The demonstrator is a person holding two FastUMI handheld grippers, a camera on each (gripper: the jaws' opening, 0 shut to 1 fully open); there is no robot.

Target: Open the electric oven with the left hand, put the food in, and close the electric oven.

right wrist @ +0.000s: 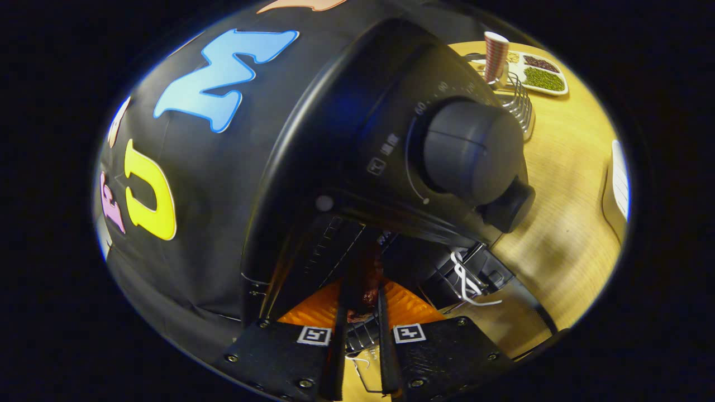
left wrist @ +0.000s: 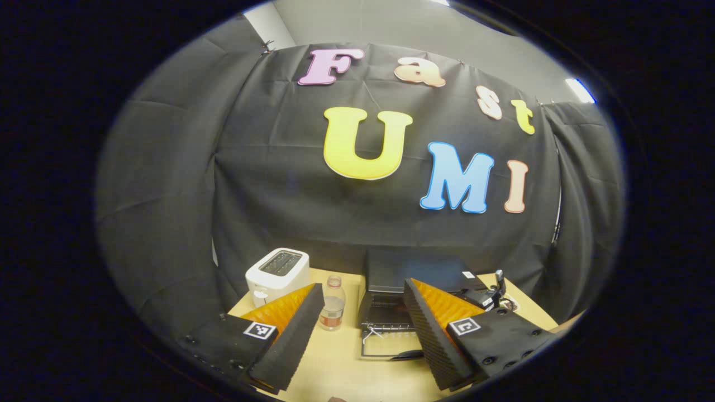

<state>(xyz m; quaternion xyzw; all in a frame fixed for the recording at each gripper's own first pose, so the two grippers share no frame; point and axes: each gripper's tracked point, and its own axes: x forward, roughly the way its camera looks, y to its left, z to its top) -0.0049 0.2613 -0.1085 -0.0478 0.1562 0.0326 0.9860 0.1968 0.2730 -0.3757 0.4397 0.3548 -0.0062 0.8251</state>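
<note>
The black electric oven [left wrist: 416, 271] stands at the back of the wooden table, its door [left wrist: 385, 341] folded down flat in front of it. My left gripper [left wrist: 363, 286] hangs open and empty well short of the oven. In the right gripper view I am very close to the oven [right wrist: 313, 139], right by its two knobs [right wrist: 472, 151]. My right gripper [right wrist: 363, 286] is shut on a dark reddish piece of food [right wrist: 368, 296] and reaches into the oven's dark mouth over the lowered door [right wrist: 475, 273]. The oven's inside is too dark to make out.
A white toaster [left wrist: 277, 273] and a small plastic bottle [left wrist: 333, 304] stand left of the oven. Beyond the oven are a wire rack [right wrist: 518, 109], a striped cup [right wrist: 495, 49] and a tray of beans [right wrist: 539, 70]. A white object [right wrist: 617, 190] lies at the table's edge.
</note>
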